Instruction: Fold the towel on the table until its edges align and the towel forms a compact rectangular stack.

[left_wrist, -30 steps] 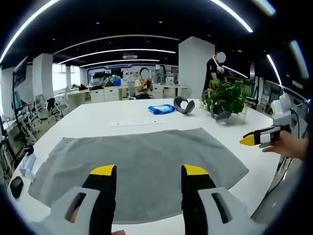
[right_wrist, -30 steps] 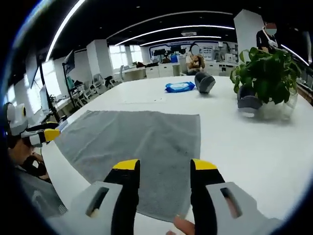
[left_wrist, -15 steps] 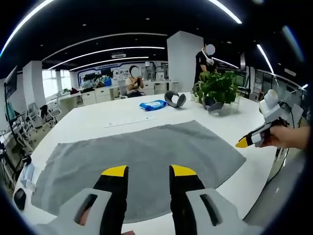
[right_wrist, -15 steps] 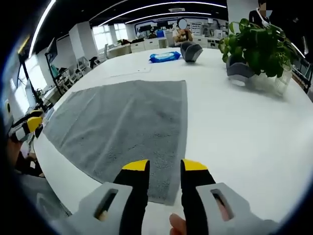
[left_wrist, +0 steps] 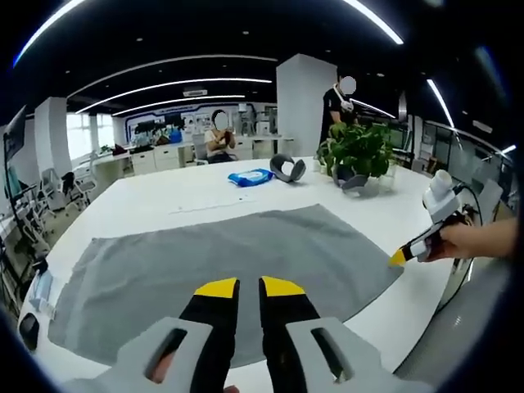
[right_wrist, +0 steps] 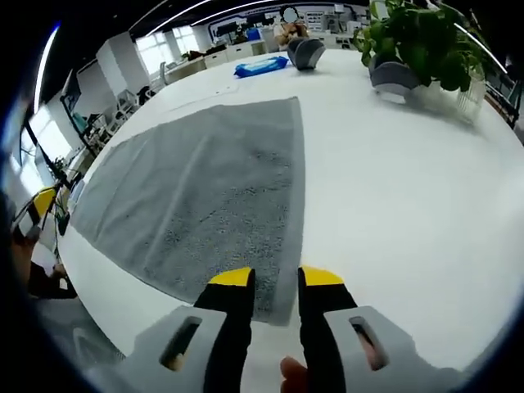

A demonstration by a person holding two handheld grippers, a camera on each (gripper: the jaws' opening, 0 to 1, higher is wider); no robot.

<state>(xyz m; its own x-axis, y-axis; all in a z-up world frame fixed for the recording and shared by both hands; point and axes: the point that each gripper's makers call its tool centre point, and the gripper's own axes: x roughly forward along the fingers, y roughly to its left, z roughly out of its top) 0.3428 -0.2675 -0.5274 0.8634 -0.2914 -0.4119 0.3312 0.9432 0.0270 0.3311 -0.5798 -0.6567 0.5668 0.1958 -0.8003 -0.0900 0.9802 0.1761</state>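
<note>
A grey towel (left_wrist: pixel 221 254) lies flat on the white table (right_wrist: pixel 409 180); the left gripper (left_wrist: pixel 239 286) hovers nearly closed over its near edge, the right gripper (right_wrist: pixel 274 277) slightly parted, empty, at its corner

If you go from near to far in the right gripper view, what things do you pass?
Right tool → gray towel → blue wipes pack → seated person at the far end of the white table.

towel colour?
Plain grey, no pattern; the towel shows best in the right gripper view.
</note>
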